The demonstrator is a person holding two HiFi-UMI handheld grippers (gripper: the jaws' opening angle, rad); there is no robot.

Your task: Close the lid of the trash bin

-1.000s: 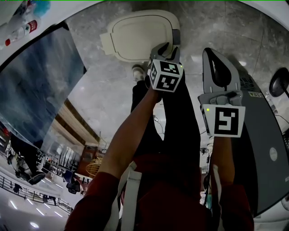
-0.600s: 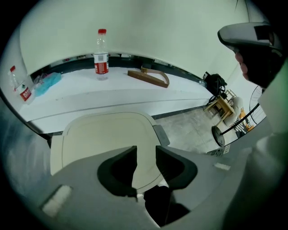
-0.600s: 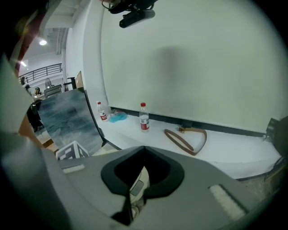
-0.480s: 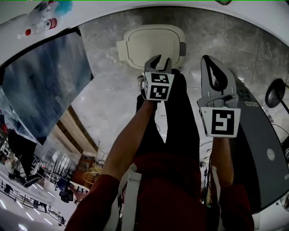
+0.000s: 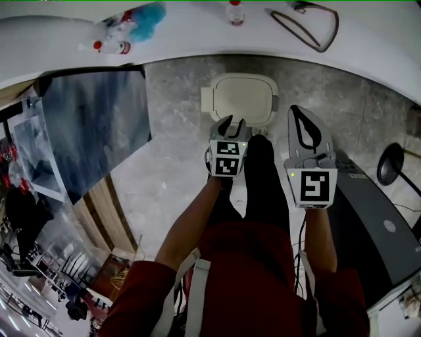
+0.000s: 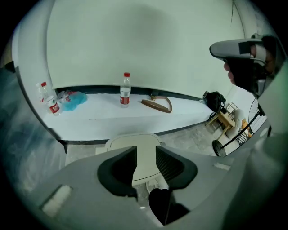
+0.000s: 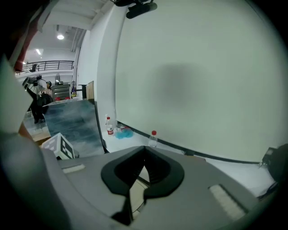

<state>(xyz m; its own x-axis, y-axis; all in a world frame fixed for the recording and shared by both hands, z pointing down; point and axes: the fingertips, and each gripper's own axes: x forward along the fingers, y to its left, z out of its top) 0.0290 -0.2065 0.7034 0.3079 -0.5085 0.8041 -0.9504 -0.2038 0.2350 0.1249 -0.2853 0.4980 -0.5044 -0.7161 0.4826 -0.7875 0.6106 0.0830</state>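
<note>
— Grey stone floor (image 5: 177, 151) shows all round the trash bin (image 5: 241, 99) now. A second ago the bin filled far more of the head view, with the left gripper (image 5: 234, 121) right at its front edge. What moved?

— Both hands have lifted up and away. The bin looks smaller and lies well below the left gripper, just ahead of the person's dark trouser leg (image 5: 263, 184). The right gripper (image 5: 297, 110) has risen alongside.

— And the lid (image 5: 242, 92)?

— Flat on the bin, its cream top unbroken, with no gap that I can see. It lay the same way in the earlier pictures, so I'd judge the closing done and the hands simply backing off.

— Left jaws?

— Wide apart, with nothing between them. In the left gripper view the lid only shows through the gap, far beyond the pads.

— Right?

— Tips pressed together, gripping nothing and touching nothing. It hangs in the air to the right of the leg, pointing past the bin towards the white ledge (image 5: 197, 36) where a water bottle (image 5: 235, 12) stands.
</note>
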